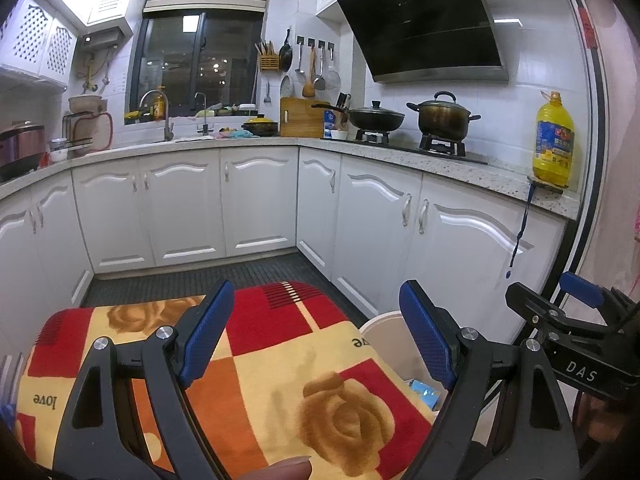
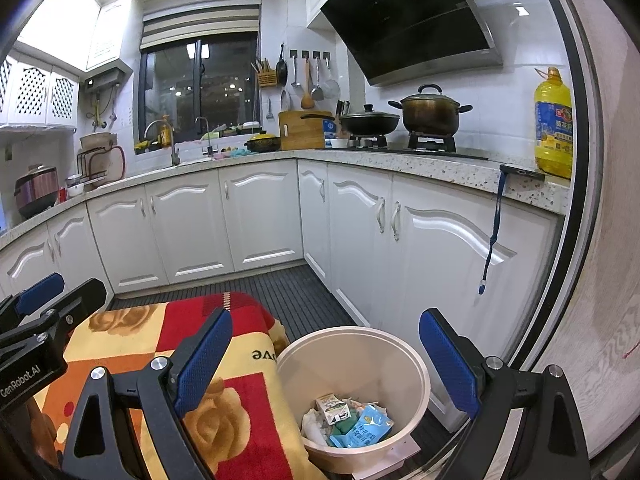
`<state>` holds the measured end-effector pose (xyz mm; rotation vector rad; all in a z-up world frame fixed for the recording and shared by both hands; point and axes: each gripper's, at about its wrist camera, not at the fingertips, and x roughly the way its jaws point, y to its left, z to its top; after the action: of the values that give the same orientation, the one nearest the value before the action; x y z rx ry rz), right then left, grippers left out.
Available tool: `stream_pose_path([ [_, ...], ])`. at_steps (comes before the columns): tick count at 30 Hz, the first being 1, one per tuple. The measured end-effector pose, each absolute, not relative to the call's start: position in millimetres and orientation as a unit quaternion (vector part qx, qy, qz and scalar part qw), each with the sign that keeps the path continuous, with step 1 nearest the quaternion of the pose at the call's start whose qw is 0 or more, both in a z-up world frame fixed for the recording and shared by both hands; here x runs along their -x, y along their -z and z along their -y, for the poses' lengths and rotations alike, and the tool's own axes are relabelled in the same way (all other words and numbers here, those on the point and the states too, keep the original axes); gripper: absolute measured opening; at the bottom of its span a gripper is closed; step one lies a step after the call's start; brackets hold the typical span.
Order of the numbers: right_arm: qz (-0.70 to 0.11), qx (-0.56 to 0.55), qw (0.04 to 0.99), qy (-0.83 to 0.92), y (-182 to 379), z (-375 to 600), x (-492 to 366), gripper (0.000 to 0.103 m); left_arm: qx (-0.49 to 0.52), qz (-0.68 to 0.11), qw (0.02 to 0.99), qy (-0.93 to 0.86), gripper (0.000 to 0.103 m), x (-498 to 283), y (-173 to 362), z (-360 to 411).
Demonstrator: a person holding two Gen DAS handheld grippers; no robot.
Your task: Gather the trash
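Down on the floor beside the patterned blanket [image 2: 168,364], the white bin [image 2: 416,364] holds a blue packet [image 2: 366,426] and small carton [image 2: 334,408], both the left gripper [image 1: 316,340] and right gripper [image 2: 328,364] spread wide, holding nothing.

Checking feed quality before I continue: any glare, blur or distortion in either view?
Left wrist view: strong fisheye bending of the speckled countertop, ceiling light blown out top left. Right wrist view: same curvature, beige round trash bin sharp, ceiling glare top left.

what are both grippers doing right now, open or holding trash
Left gripper: open, holding nothing, above the patterned cloth.
Right gripper: open, holding nothing, above the trash bin.
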<state>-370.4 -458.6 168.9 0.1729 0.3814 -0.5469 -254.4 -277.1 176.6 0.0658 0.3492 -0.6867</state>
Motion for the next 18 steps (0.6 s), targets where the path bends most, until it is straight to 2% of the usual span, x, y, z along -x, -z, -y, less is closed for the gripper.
stream_pose_path([
  [18,-0.193,-0.08,0.942,0.262,-164.9,463.7,366.5,0.093,-0.032,-0.174,0.928,0.327,0.084,248.6,-176.7,271.3],
])
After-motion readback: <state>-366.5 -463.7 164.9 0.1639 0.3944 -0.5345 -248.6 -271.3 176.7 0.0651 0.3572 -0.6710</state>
